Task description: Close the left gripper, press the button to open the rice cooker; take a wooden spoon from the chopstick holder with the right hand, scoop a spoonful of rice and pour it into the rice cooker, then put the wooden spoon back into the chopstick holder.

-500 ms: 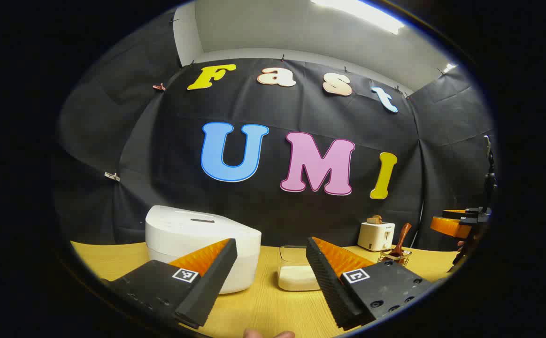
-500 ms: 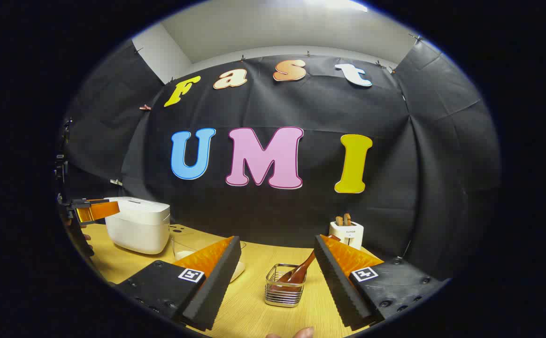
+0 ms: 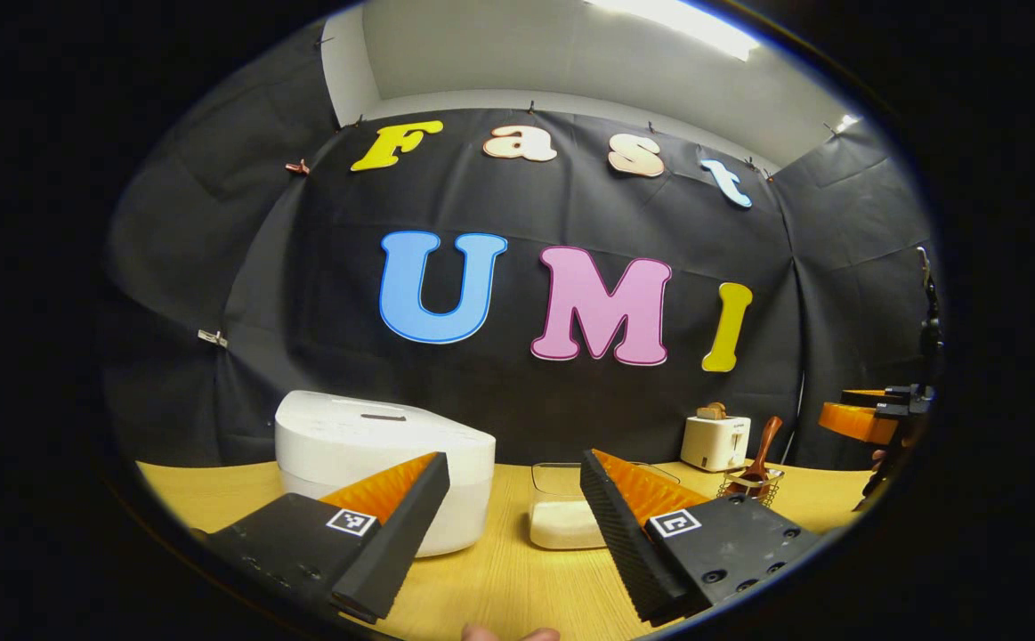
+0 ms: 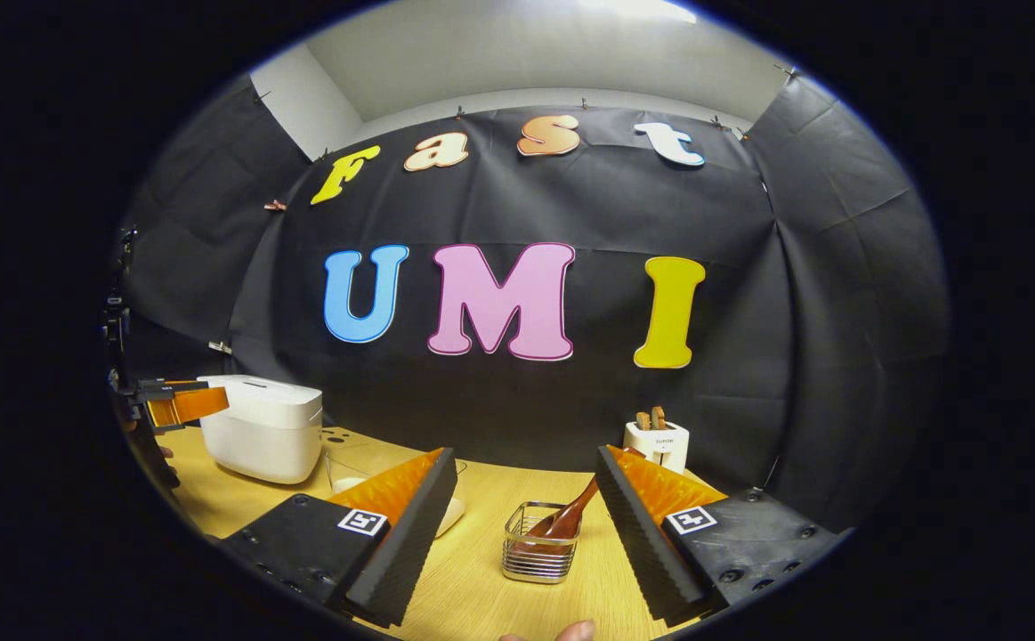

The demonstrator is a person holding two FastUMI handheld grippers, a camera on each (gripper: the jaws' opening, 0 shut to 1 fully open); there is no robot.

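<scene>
While both fingers gape | wooden spoon [image 4: 570, 515] between right gripper [image 4: 526, 499] fingers, apart

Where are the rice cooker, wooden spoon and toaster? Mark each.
rice cooker [image 3: 375, 436]: left gripper view, closed lid.
wooden spoon [image 4: 570, 515]: right gripper view, handle.
toaster [image 4: 657, 442]: right gripper view, front face.

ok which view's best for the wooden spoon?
Right gripper view: the wooden spoon leans in the chopstick holder, close and centred ahead of that gripper. In the left gripper view the same spoon is small and far off at the right, near the toaster.
</scene>
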